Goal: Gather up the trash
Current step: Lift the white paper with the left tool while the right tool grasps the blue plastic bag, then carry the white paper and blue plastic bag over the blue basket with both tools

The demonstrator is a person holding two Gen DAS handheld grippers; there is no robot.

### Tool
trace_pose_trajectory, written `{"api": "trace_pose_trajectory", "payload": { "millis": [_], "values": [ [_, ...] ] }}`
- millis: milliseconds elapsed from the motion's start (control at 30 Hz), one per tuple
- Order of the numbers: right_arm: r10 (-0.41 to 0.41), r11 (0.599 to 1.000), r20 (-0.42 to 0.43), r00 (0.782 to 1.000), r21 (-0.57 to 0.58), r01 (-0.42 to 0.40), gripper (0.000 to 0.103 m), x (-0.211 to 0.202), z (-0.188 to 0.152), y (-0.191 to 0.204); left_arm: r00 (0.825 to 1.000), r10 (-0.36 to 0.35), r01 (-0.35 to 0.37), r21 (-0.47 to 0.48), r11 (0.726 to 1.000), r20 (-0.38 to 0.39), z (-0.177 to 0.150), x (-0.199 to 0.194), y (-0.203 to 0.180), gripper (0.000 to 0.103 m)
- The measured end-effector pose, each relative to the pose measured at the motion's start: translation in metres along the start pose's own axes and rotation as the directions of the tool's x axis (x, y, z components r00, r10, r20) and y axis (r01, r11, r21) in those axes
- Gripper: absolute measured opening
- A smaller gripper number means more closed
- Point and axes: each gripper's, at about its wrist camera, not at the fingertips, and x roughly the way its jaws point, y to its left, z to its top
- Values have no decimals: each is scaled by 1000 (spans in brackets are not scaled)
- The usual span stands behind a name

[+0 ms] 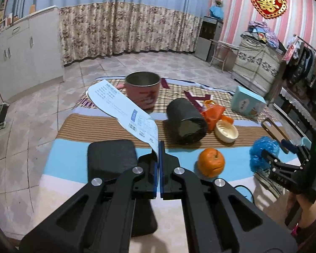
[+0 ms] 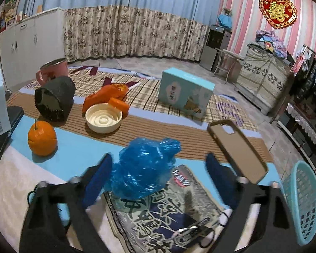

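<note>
The left tongs (image 1: 159,147) are pressed fully together on the lower end of a long printed paper slip (image 1: 124,109), which curls up and away over the table (image 1: 73,160) toward a pink metal mug (image 1: 142,89). Under these tongs lies a flat black case (image 1: 111,158), seen in full only from the left wrist.

The right tongs (image 2: 160,168) stand partly apart, with a crumpled blue plastic bag (image 2: 145,166) between the blue pads; the left pad is at the bag's edge, the right pad is clear of it. The bag rests on a printed snack packet (image 2: 168,210), and a light blue basket (image 2: 303,202) hangs at the table's right edge; only the right wrist view shows either of these.

Just beyond lie an orange (image 2: 42,138), a brown phone case (image 2: 238,147) and a cream lid (image 2: 103,118). Behind those come a dark cylinder on its side (image 2: 52,99) and an orange wrapper (image 2: 107,97). Farther back stands a pale blue box (image 2: 185,92).

From the left wrist, the right tongs appear at the right edge, beside the blue bag.
</note>
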Motion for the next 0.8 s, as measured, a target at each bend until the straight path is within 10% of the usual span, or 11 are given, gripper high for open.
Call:
{"api": "trace_pose_trajectory", "payload": {
  "millis": [233, 800],
  "values": [
    [76, 997, 13, 997, 10, -76, 21, -6, 0, -5, 1000, 12, -12, -2, 1000, 26, -3, -8, -7, 0],
    [-36, 996, 149, 988, 81, 24, 18, -90, 5, -123, 994, -72, 64, 91, 994, 79, 7, -35, -92, 0]
  ]
}}
